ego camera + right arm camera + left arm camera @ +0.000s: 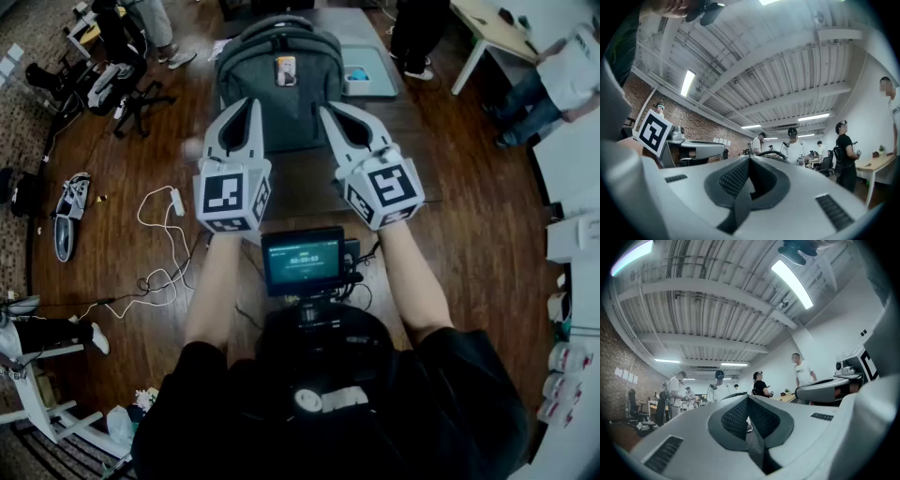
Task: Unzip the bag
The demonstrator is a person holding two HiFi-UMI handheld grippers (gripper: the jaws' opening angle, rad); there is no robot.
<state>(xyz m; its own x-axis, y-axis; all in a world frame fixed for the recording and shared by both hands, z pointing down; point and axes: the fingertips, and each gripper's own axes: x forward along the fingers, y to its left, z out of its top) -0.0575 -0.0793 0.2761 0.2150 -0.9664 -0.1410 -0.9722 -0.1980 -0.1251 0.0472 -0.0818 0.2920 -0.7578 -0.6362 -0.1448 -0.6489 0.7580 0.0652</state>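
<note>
Unzipping not begun: left gripper (242, 105) and right gripper (330, 111), both pinched closed and empty, hang before the backpack (251, 64), needing its zipper pull.

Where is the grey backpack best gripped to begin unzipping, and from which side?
Probably its carry handle, reached from above. The backpack lies flat, front up, with the handle at the far end, so that loop gives the jaws something to close around and steady the bag. No zipper pull is clear enough to pick out.
</note>
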